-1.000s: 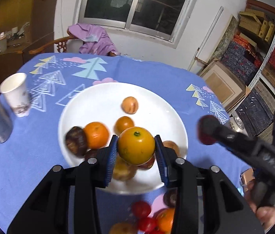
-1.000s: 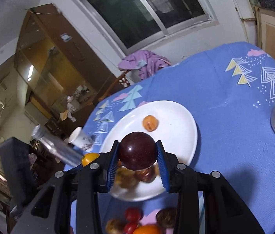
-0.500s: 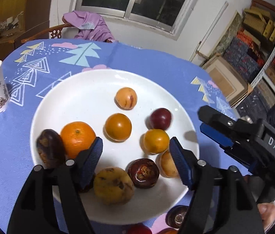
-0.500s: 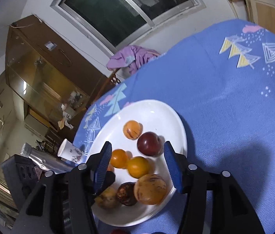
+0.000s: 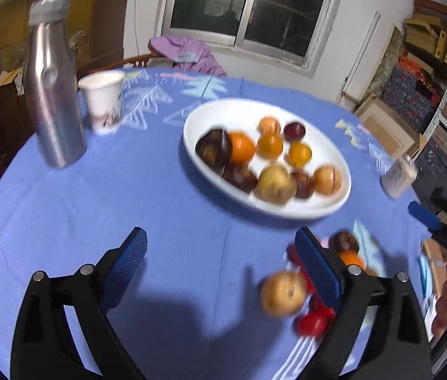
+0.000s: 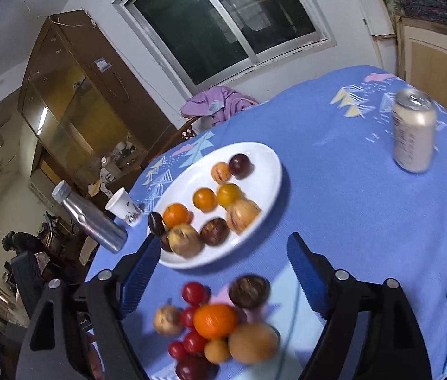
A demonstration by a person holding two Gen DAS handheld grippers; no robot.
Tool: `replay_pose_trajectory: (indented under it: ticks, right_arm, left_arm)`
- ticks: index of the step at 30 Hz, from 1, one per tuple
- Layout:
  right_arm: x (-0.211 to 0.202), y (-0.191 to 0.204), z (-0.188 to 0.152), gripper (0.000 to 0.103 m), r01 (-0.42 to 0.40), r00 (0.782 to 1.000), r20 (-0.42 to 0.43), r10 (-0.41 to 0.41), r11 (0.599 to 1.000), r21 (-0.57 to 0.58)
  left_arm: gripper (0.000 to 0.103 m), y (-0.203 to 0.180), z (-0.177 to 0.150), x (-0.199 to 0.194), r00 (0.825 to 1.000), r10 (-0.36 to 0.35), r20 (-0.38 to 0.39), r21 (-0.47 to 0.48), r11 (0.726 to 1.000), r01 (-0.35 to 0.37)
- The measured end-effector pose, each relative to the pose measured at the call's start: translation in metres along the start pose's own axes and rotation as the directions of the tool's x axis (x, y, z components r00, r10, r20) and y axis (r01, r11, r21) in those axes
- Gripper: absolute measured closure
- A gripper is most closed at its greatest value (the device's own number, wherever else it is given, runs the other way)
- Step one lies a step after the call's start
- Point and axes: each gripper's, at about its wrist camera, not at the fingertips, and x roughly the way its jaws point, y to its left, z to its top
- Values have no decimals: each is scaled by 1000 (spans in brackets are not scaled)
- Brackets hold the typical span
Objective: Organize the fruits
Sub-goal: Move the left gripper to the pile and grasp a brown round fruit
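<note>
Across the middle of both wrist views, a white plate [image 5: 334, 209] is sitting on the blue-clothed worktop [image 5: 128, 196], and it is carrying about nine pieces of fruit. An orange [image 5: 242, 147] is lying against a dark brown fruit [image 5: 213, 151] at the plate's left side, two small orange-yellow fruits [image 5: 269, 145] are sitting in its middle, a dark red plum [image 5: 294, 131] and a pale peach-coloured fruit [image 5: 269, 124] are resting toward its upper edge, and tan and brown fruits [image 5: 274, 184] are crowding its lower edge.

Off the plate, a loose pile of fruit [image 6: 214, 321] is lying on the cloth at the lower centre of the right wrist view: small red tomatoes, an orange one, tan ones and a dark brown one, all blurred. A paper cup [image 5: 103, 103] and a silver bottle [image 5: 53, 82] are standing at the upper left of the left wrist view; what they are holding cannot be seen. A drink can [image 6: 413, 129] is standing at the upper right of the right wrist view.

The left tongs [image 5: 220, 266] are spreading wide, released, with only bare cloth between the pads; a tan fruit [image 5: 282, 293] is lying just inside the right-hand pad, though whether they touch is lost in blur. The right tongs [image 6: 223, 272] are also opening, gripping nothing, and are framing the top of the loose pile.
</note>
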Motion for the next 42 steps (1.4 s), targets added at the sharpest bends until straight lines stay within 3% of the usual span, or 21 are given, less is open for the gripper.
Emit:
replay_pose_trajectory:
  ticks: [5,20,27,35,42]
  right_arm:
    - [-14,-28,-15,17,-4,1000,-10,5,997,73]
    - [-8,-43,-15,16,-18,998,-49,25,988,152]
    - [-4,-49,-15,16,-22,997,-63,35,982,188]
    - [-6,-51,-15,16,-29,997,-67,44,979,200]
    - [-8,-56,-13,16,-50,996,-63,66,972,229]
  left_arm:
    - [11,-4,-26,2,998,-32,-52,28,999,33]
    - [10,-31,-31,24,991,-45,-127,95,994,58]
    - [10,-40,-28,37,993,19,-113,136,991,-3]
    - [4,-22,-34,25,991,10,-130,137,991,8]
    - [4,28,-37,-4,996,39,-82,12,999,-38]
